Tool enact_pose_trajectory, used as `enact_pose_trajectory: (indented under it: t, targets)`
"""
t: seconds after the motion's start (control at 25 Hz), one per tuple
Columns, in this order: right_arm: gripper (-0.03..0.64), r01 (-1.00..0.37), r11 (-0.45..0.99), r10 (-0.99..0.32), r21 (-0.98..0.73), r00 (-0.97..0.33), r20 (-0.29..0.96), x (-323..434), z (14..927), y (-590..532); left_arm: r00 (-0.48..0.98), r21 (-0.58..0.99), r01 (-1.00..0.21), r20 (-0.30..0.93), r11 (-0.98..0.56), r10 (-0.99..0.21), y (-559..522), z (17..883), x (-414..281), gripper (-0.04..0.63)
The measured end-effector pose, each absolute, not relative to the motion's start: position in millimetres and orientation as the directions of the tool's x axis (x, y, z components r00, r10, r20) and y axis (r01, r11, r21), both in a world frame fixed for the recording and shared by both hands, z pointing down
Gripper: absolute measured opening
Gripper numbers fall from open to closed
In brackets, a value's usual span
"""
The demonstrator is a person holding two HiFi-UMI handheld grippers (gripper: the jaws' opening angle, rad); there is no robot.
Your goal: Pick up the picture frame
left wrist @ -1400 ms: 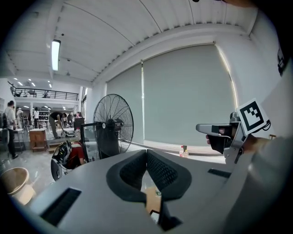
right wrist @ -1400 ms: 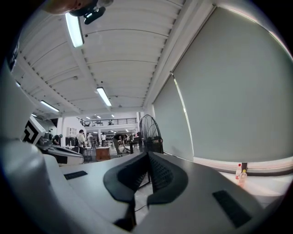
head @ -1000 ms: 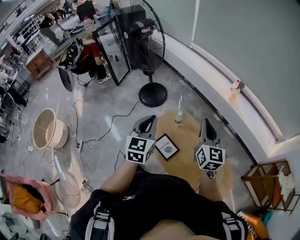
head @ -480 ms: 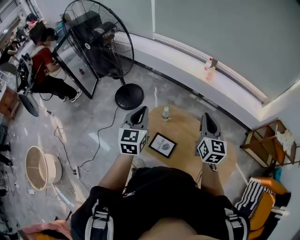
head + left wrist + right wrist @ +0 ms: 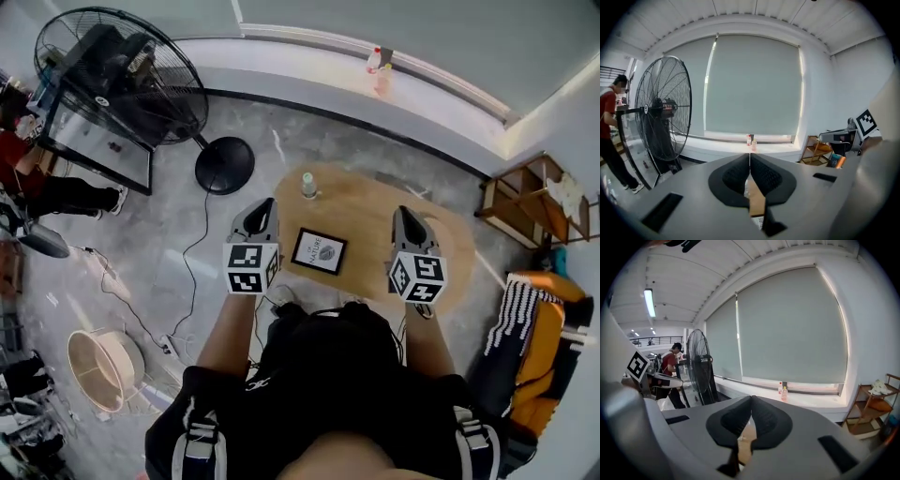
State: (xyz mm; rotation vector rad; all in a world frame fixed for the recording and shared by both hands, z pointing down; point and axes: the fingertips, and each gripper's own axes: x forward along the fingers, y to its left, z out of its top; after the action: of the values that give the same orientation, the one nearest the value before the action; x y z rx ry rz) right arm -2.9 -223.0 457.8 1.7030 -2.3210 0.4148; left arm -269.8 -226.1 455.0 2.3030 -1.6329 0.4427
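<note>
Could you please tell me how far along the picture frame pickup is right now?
Nothing is done yet: the picture frame lies flat on the wooden table, untouched. In hand: the left gripper and right gripper hover either side of it, jaws shut and empty. Left: open, grasp, lift.

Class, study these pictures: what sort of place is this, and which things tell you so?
Probably an open workshop or studio rather than a home: a big standing fan, loose cables across a bare polished floor, and a small wooden table near a wide blinded window.

Wooden table [image 5: 375, 202]; black-framed picture frame [image 5: 319, 251]
</note>
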Motion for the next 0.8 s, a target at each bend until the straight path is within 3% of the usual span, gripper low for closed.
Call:
enact_pose_trajectory:
  t: [0.12,0.16,0.2,0.28,0.52,0.8]
  targets:
    - [0.018,-0.953,0.282,-0.850,-0.112,-0.303,0.431,-0.1,504.7,-223.5,0.354,0.080,-0.929,0.476,-0.361,-0.805,-231.4,493.9,-255.6,0.038]
    - [0.030,-0.948,0.288,-0.832,-0.136,-0.319,0.455,-0.3,520.7,-221.6,0.373,0.095,-0.921,0.502,-0.378,-0.780,-230.3,508.2,-249.4,0.087]
    - [0.125,-0.941,0.295,-0.809,-0.168,-0.339,0.479,-0.8,536.9,-218.7,0.393,0.114,-0.911,0.529,-0.396,-0.752,-228.2,523.4,-243.0,0.151]
    - [0.192,-0.930,0.293,-0.762,-0.223,-0.368,0.533,0.0,569.4,-211.3,0.423,0.158,-0.897,0.581,-0.414,-0.696,-223.9,554.6,-233.2,0.213]
    - [0.202,-0.917,0.274,-0.635,-0.289,-0.398,0.663,4.0,657.6,-196.9,0.435,0.269,-0.896,0.697,-0.354,-0.570,-212.9,646.1,-228.6,0.229]
    - [0.202,-0.886,0.214,-0.488,-0.412,-0.462,0.740,-5.8,754.4,-179.9,0.397,0.243,-0.896,0.814,-0.371,-0.425,-191.2,743.5,-230.6,0.229]
